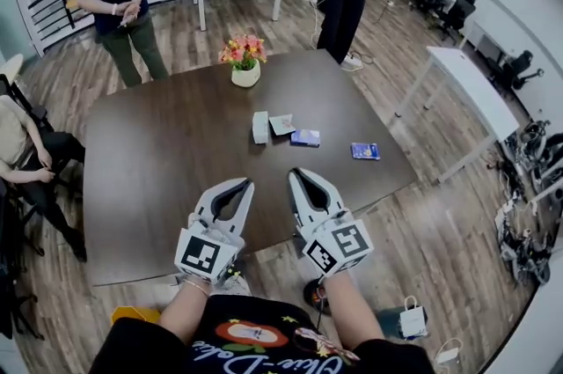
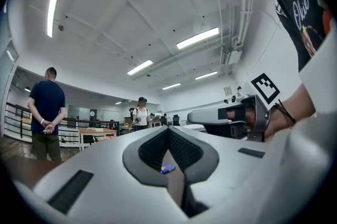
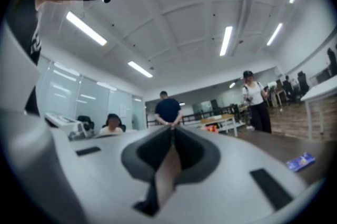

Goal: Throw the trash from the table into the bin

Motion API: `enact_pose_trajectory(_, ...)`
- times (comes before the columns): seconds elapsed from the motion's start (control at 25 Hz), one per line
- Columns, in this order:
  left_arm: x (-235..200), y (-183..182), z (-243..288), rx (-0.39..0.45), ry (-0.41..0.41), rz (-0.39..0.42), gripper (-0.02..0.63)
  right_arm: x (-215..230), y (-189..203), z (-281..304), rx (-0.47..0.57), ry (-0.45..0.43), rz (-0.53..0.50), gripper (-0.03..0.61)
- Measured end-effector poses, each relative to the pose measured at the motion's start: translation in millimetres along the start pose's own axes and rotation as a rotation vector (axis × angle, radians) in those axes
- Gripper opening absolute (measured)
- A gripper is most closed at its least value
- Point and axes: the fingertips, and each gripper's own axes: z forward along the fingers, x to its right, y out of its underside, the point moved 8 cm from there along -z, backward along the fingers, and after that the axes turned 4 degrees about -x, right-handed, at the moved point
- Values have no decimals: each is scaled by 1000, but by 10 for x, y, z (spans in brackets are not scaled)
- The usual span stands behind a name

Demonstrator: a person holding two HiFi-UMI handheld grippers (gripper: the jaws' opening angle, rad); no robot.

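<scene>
The dark desk (image 1: 158, 152) filled the middle of the head view. At its 6 o'clock edge the left claw (image 1: 244, 184) and the right claw (image 1: 295, 176) were both closed, tips together, and held nothing. A flower pot (image 1: 245, 73) stood toward 12 o'clock. The trash lay mid-desk, at 12 o'clock from the claws: a white box (image 1: 260, 127), a blue packet (image 1: 305, 137) and a pale card (image 1: 282, 125). A second blue packet (image 1: 365, 151) lay at 2 o'clock. All looked light. The box seemed stiff enough to pinch across its narrow sides. The flat pieces looked thin and slippery, best nipped at an edge.
</scene>
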Motion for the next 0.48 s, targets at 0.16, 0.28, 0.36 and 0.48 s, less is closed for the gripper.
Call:
enact_pose_trajectory(0.16,-436,-15,255,19,20,-17,6,131,77,533,-27,27,-4,5)
enact_pose_trajectory(0.28,-717,-15,429,21,33,-27,6,232,170,863,-63,48,2,5)
enact_pose_trajectory(0.36,-886,-3,541,24,45,-28,7,309,240,1059,-93,69,0,6)
enact_pose_trajectory(0.48,-1117,57,688,17,58,-42,6,435,366,1317,-146,98,-20,6)
